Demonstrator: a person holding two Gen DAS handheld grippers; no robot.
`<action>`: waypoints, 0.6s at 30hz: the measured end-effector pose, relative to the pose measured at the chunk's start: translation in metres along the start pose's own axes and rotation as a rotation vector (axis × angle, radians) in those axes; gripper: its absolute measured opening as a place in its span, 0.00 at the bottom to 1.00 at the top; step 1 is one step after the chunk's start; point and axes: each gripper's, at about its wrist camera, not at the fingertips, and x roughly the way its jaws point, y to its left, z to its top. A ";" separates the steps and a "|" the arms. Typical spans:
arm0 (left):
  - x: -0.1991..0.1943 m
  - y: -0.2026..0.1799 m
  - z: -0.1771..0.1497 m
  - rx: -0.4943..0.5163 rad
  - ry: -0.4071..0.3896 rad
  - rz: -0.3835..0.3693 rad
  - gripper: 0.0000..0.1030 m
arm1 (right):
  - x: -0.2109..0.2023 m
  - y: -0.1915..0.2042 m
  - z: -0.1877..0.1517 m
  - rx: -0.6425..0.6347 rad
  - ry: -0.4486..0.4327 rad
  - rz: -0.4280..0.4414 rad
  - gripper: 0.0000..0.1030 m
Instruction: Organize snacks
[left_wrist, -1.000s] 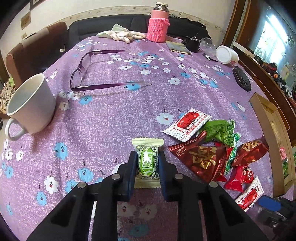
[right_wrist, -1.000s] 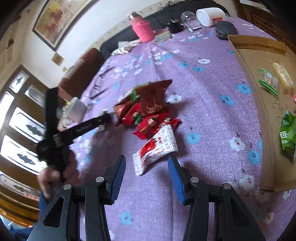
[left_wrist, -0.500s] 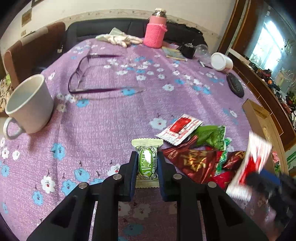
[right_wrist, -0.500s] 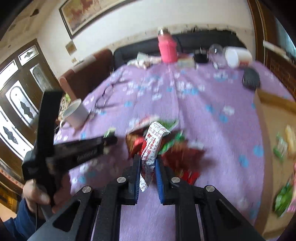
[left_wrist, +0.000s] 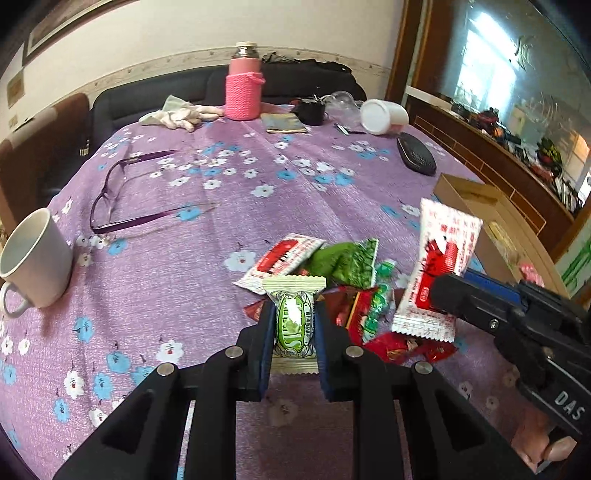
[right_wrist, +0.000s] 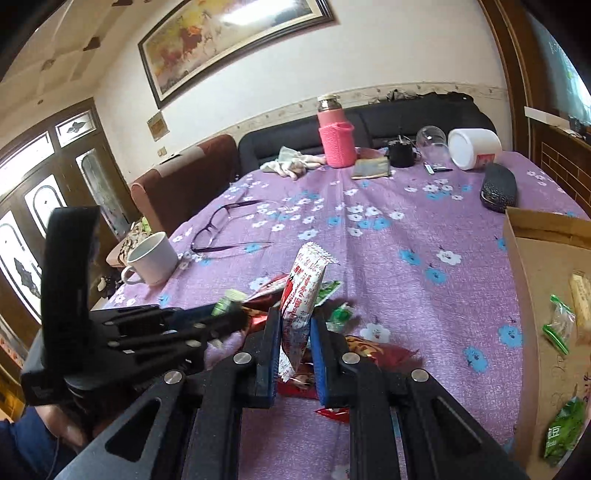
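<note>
My left gripper (left_wrist: 293, 326) is shut on a small green and white wrapped sweet (left_wrist: 294, 317), held above the purple flowered tablecloth. My right gripper (right_wrist: 294, 334) is shut on a red and white snack packet (right_wrist: 302, 299), lifted upright over the snack pile; the same red and white packet (left_wrist: 437, 266) and the right gripper (left_wrist: 448, 293) show at the right of the left wrist view. A pile of red and green snack packets (left_wrist: 354, 288) lies on the cloth below both grippers. The cardboard box (right_wrist: 546, 280) at the right holds several snacks.
A white mug (left_wrist: 35, 264) stands at the left, purple glasses (left_wrist: 122, 199) lie behind it. At the far end are a pink flask (left_wrist: 244, 86), gloves (left_wrist: 177, 114), a white jar (left_wrist: 382, 116) on its side and a black case (left_wrist: 417, 158). A person's hand (right_wrist: 62, 424) holds the left gripper.
My right gripper closed on the red and white packet and lifted it upright off the cloth. My left gripper, still holding the sweet, moved right toward the snack pile.
</note>
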 end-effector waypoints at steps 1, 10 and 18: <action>0.000 -0.001 0.000 0.003 0.001 0.000 0.19 | 0.001 0.001 0.000 -0.003 0.004 -0.001 0.16; -0.006 -0.005 -0.003 0.029 -0.036 0.055 0.19 | 0.005 -0.008 -0.003 0.021 0.017 -0.006 0.16; -0.009 -0.012 -0.004 0.088 -0.089 0.156 0.19 | 0.004 -0.009 -0.002 0.023 0.013 -0.011 0.16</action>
